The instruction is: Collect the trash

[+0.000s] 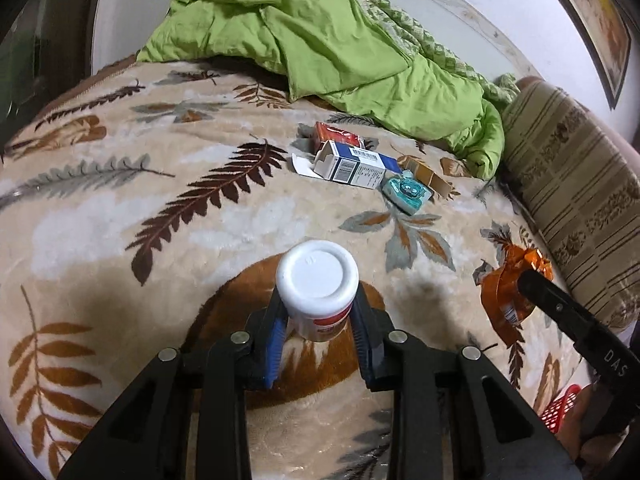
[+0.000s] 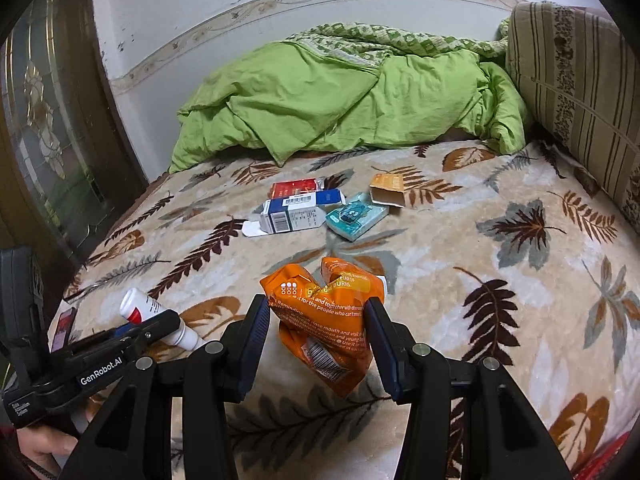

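Both claws are loaded. The left claw (image 1: 318, 320) is clamped on a white bottle (image 1: 318, 280), gripped across its body with the flat base facing the camera, and held clear of the bed (image 1: 120, 220). The right claw (image 2: 318, 328) is clamped on a crumpled orange packet (image 2: 324, 312), pinched at mid-height with its barcoded tail hanging loose below the pads. A red basket (image 1: 560, 408) shows at the lower right edge of the left view and is probably where the trash goes, though too little of it is visible to be sure. To do this step well, keep both grips firm on the way over, carry the bottle without tipping it further so it cannot slide out between the pads, and open each claw only once its load is above the basket; the limp packet may snag on a pad, so a clean, wide release would help. By count: one bottle and one packet in hand. Four boxes remain on the bed, lying close together near the green quilt (image 2: 340, 96): one red box (image 2: 294, 189), one blue-and-white box (image 2: 298, 212), one teal box (image 2: 356, 216) and one open orange box (image 2: 387, 189).
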Demonstrator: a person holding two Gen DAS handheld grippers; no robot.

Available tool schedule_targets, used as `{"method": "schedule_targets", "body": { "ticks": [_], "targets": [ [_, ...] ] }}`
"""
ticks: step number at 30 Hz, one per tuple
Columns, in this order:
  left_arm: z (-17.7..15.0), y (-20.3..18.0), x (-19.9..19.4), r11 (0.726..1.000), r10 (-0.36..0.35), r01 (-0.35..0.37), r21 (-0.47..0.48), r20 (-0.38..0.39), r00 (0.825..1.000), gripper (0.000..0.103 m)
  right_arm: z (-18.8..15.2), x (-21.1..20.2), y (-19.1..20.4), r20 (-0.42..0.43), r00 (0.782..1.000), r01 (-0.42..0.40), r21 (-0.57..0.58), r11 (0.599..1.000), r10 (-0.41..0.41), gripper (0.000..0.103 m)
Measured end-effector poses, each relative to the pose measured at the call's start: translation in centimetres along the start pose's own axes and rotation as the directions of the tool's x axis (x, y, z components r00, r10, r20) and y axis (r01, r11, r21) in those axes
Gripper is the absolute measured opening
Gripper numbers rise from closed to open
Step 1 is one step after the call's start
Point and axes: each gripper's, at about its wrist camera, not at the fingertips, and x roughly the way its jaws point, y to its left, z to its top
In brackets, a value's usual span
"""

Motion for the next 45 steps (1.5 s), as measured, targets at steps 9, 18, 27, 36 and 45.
{"method": "schedule_targets", "body": {
  "ticks": [9, 18, 27, 36, 45],
  "targets": [
    [-0.2, -0.8, -1.1, 1.000, 0.008, -0.010, 0.029, 0.067, 0.998, 0.029, 0.0, 0.3, 0.2, -0.008, 1.000, -0.013, -0.002, 1.000, 0.013, 0.052],
    [-0.1, -2.2, -1.5, 0.993, 0.036, -0.049, 0.112, 0.120, 0.992, 0.029, -0.1, 0.1, 1.1, 0.004, 1.000, -0.024, -0.045, 0.999, 0.024, 0.052],
    [-0.1, -2.5, -1.7, 0.991, 0.031, -0.047, 0.123, 0.133, 0.991, 0.029, -0.2, 0.3, 1.4, 0.000, 1.000, -0.021, -0.056, 0.998, 0.021, 0.052],
    [0.0, -2.4, -1.8, 0.991, 0.029, -0.046, 0.124, 0.134, 0.990, 0.029, -0.1, 0.6, 0.9, -0.017, 1.000, -0.019, -0.032, 0.999, 0.018, 0.052],
    [-0.1, -2.4, -1.8, 0.991, 0.030, -0.046, 0.124, 0.134, 0.991, 0.029, -0.1, 0.6, 0.9, -0.017, 1.000, -0.020, -0.034, 0.999, 0.020, 0.052]
  ]
}}
